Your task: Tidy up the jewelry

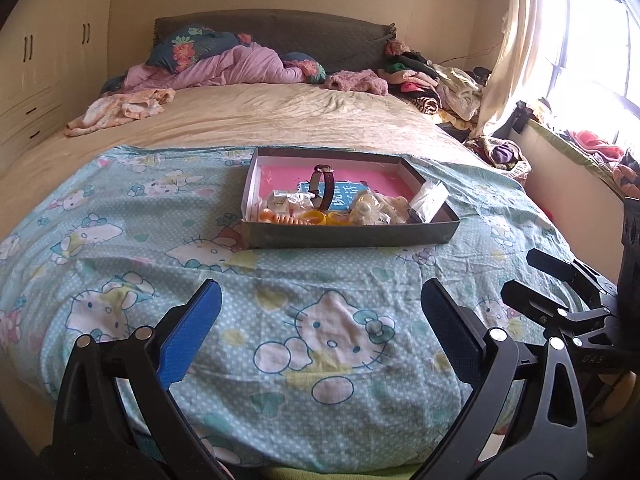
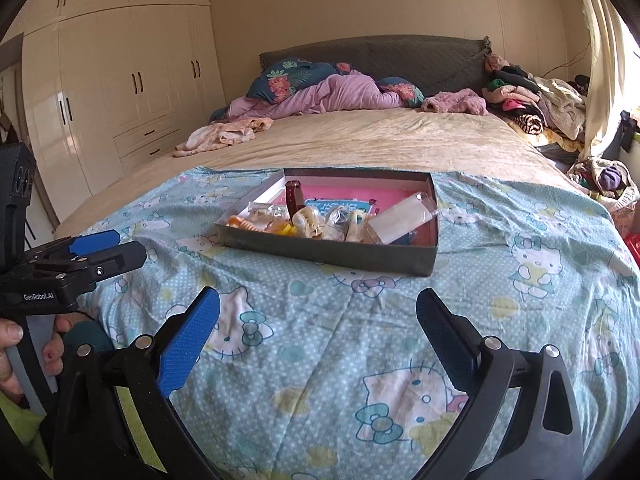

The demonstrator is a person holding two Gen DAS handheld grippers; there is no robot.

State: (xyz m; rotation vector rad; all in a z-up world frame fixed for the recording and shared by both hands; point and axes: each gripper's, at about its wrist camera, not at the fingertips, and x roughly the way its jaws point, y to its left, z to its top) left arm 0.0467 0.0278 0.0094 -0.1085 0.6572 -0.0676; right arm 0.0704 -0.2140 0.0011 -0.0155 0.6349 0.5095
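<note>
The left gripper (image 1: 320, 332), black-framed with blue textured pads, is held with its jaws spread wide and nothing between them; the same is seen of the right gripper (image 2: 318, 334), gaping and empty, both hovering low over the pale blue cartoon-cat printed sheet (image 2: 500, 280).

Straight ahead of both tools, a shallow dark grey cardboard box with a pink printed floor (image 1: 348, 236) is found resting flat on that sheet. Its long axis runs across the line of approach, near wall broadside to the fingers. From the left view it lies dead ahead, a touch right; from the right view, ahead and slightly left, so it sits between the two, neither clearly nearer.

Inside, the jewelry is heaped against the near wall: a dark brown strap wristwatch (image 1: 323, 186) standing on edge, orange and yellow plastic bangles (image 1: 304, 218), a cluster of pearly cream beads (image 2: 316, 220), and a clear plastic packet (image 2: 404, 218) propped at the right end. The far half of the floor is left bare.

Whether this heap is sorted or awaiting sorting cannot be told.
</note>
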